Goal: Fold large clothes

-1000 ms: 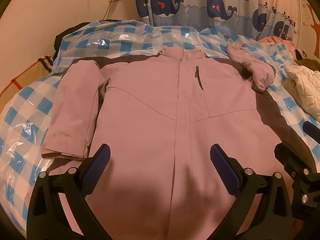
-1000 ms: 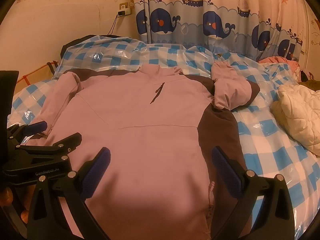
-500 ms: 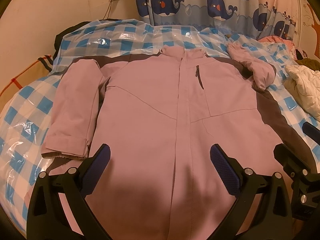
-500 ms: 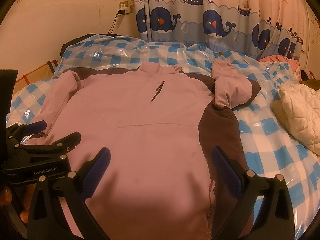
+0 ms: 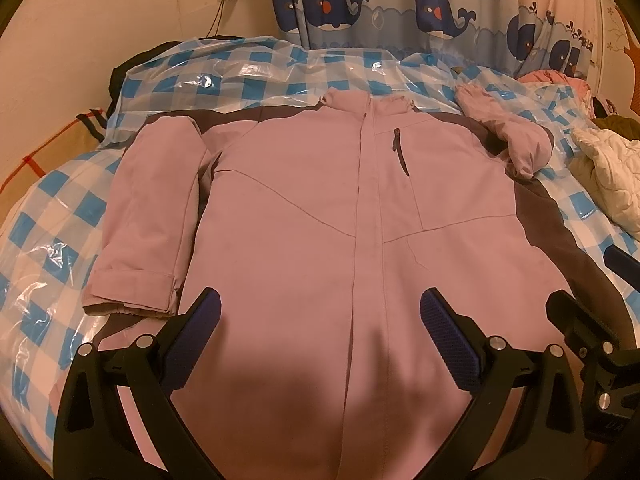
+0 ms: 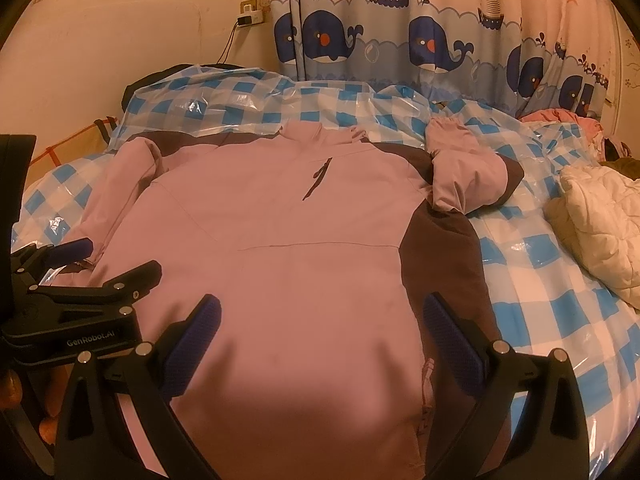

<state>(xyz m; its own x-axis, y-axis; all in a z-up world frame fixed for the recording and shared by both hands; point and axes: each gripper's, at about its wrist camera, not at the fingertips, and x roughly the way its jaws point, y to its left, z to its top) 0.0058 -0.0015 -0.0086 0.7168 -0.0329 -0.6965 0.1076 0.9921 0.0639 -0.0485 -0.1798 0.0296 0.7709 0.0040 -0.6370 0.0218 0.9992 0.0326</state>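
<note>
Pre-fold step: pink jacket [image 5: 320, 232] flat, front up, on the checked bed [image 5: 48, 216], left tool [image 5: 320, 328] and right tool [image 6: 320, 328] spread wide and empty above the hem; next, likely grasp a sleeve [image 5: 148, 216] and fold inward.

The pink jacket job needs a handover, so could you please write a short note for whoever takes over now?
Left gripper: open, holding nothing, over the lower front.
Right gripper: open, holding nothing, toward the hem.
Pink jacket: flat, front up, on the checked plastic sheet; one sleeve straight alongside, the other sleeve bunched near the shoulder.
Done: laid out.
Left: all folds.
</note>
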